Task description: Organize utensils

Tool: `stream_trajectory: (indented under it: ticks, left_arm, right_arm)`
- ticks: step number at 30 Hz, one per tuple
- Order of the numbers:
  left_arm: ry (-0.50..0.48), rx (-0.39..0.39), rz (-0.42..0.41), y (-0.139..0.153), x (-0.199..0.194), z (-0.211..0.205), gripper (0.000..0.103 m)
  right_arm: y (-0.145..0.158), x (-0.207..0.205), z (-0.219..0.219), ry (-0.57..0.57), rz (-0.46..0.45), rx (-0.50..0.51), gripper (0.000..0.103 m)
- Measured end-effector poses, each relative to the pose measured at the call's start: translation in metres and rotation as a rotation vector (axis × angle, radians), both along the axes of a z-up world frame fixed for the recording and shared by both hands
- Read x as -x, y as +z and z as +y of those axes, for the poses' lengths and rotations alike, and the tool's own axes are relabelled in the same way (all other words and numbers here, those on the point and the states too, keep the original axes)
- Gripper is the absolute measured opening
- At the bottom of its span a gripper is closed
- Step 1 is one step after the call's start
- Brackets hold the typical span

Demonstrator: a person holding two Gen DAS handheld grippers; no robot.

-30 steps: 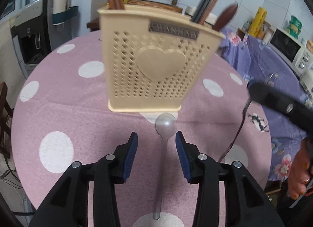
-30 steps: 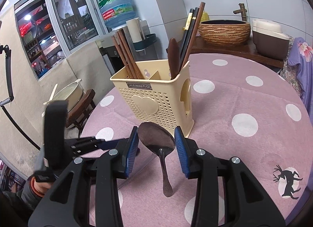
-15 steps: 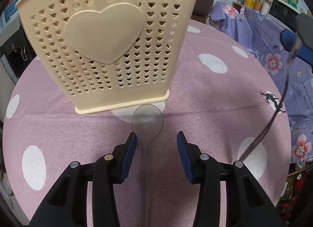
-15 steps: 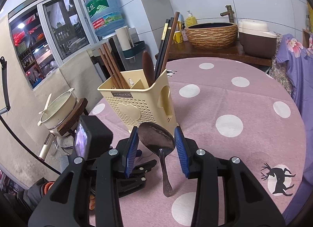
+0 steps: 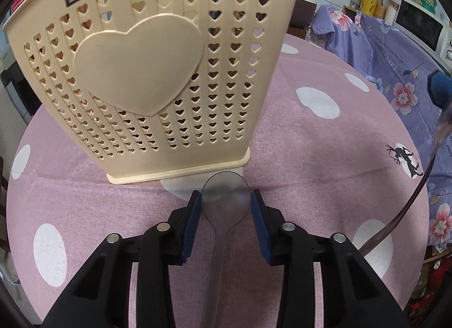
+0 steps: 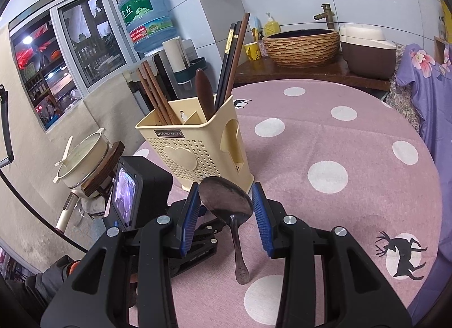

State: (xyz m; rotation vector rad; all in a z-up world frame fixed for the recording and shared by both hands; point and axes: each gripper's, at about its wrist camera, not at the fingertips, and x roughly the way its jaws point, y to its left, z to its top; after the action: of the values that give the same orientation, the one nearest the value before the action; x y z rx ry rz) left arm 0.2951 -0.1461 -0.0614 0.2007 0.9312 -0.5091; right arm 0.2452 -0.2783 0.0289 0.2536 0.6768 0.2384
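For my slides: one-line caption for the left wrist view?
Left gripper closing around a clear spoon's bowl on the dotted cloth, just before the holder.

My grippers: black bodies, blue pads (image 5: 189, 223). Utensil holder (image 5: 147, 73): cream plastic, heart-shaped perforations, plain raised heart, grey label. Tablecloth (image 6: 353, 136): mauve-pink, white polka dots, black deer silhouette (image 6: 402, 256). Spoon (image 5: 226, 201) in my left tool: clear, greyish. Spoon (image 6: 226, 201) in my right tool: dark metal. Chopsticks (image 6: 154, 93): reddish-brown; second set (image 6: 233, 59) black and brown.

Utensil holder (image 5: 158, 73) stands close ahead, blocking forward path; bare tablecloth (image 6: 353, 144) right of it open.
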Motion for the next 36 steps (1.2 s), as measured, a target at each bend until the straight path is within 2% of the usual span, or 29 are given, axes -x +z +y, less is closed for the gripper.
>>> stream_trajectory:
  ticks: [8,19,27,36]
  left_arm:
    - [0.038,0.082,-0.028,0.022,0.005,0.022,0.036]
    - [0.095,0.227,-0.132,0.073,0.027,0.057,0.036]
    - [0.121,0.274,-0.183,0.090,0.035,0.066,0.036]
    - [0.129,0.295,-0.189,0.092,0.038,0.071,0.036]
  right_arm:
    - [0.002,0.001,0.002,0.002,-0.007,0.001,0.038]
    - [0.004,0.001,0.007,0.009,-0.012,0.003,0.038]
    - [0.007,0.001,0.009,0.012,-0.016,0.005,0.038]
    - [0.011,0.001,0.018,0.032,-0.016,0.016,0.038]
